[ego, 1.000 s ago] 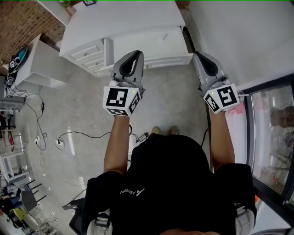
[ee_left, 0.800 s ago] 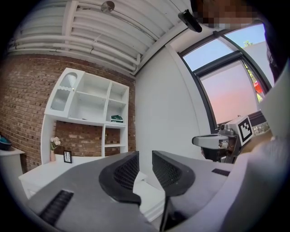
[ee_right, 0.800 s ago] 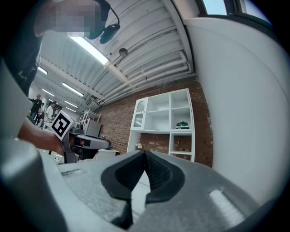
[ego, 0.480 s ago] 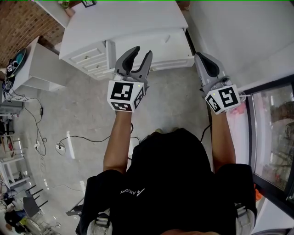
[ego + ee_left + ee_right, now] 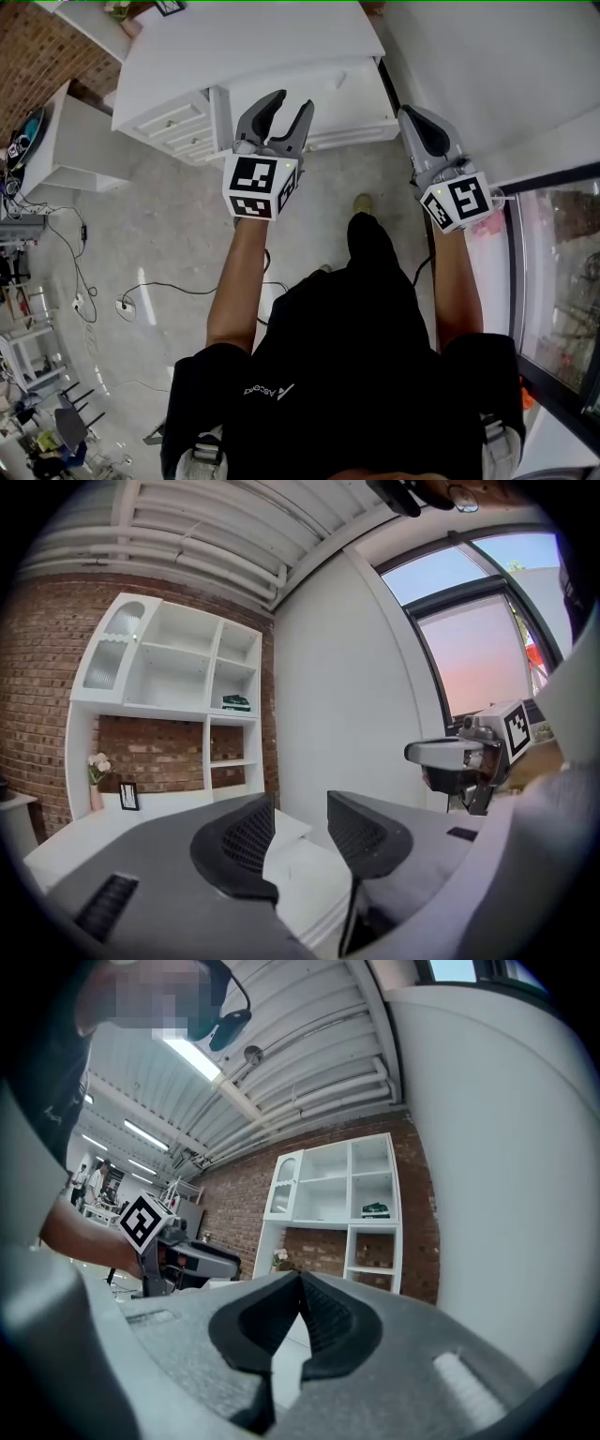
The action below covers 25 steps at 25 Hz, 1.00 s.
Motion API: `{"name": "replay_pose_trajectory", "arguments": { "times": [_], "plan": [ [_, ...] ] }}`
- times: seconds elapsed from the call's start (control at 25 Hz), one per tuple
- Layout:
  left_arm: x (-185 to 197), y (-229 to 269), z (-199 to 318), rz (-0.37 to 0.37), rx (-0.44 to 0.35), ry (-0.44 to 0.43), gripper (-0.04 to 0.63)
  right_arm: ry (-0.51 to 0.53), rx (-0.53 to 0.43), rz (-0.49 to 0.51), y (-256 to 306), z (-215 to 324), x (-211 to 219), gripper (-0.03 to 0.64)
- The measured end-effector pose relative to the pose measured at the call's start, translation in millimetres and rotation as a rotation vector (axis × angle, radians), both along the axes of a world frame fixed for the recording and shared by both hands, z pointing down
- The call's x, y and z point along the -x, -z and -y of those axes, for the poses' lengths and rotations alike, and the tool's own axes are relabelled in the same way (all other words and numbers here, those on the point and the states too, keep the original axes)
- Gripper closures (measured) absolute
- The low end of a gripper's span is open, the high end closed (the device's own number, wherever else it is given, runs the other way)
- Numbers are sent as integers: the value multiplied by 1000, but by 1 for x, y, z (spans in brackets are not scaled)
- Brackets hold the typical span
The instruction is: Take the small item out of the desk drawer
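The white desk (image 5: 281,47) stands ahead of me, its drawer fronts (image 5: 347,117) all looking pushed in. No small item shows in any view. My left gripper (image 5: 289,103) hovers at the desk's front edge; its jaws are opening and nothing lies between them. In the left gripper view the left gripper (image 5: 300,832) has only the white desk top (image 5: 305,878) showing through the gap. My right gripper (image 5: 412,117) is held to the right of the desk front, shut and empty. In its own view the right gripper (image 5: 300,1312) has its pads meeting.
A stack of small drawers (image 5: 173,127) forms the desk's left side. A white wall (image 5: 487,66) and a glass window (image 5: 562,281) run along the right. Cables (image 5: 122,291) lie on the floor at left. A white shelf unit (image 5: 169,705) stands against the brick wall.
The left gripper's jaws have gone from shut to open, and it has moved forward to the desk's edge. The person has stepped forward. The right gripper has barely moved.
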<state>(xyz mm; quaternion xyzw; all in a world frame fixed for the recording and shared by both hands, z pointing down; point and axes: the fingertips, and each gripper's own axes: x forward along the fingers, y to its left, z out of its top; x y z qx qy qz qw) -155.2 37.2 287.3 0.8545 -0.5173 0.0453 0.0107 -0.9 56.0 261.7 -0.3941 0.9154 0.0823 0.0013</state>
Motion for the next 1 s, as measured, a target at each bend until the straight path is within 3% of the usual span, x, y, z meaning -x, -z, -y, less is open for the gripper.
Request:
{"name": "replay_pose_trajectory", "arguments": {
  "times": [0.36, 0.76, 1.0],
  "plan": [
    [-16, -63, 113, 66, 132, 16, 413, 19, 28, 7, -28, 119, -16, 617],
    [-50, -146, 247, 161, 347, 31, 403, 86, 96, -12, -67, 267, -45, 617],
    [-66, -209, 297, 219, 502, 21, 404, 128, 150, -7, -103, 335, -57, 617]
  ]
}}
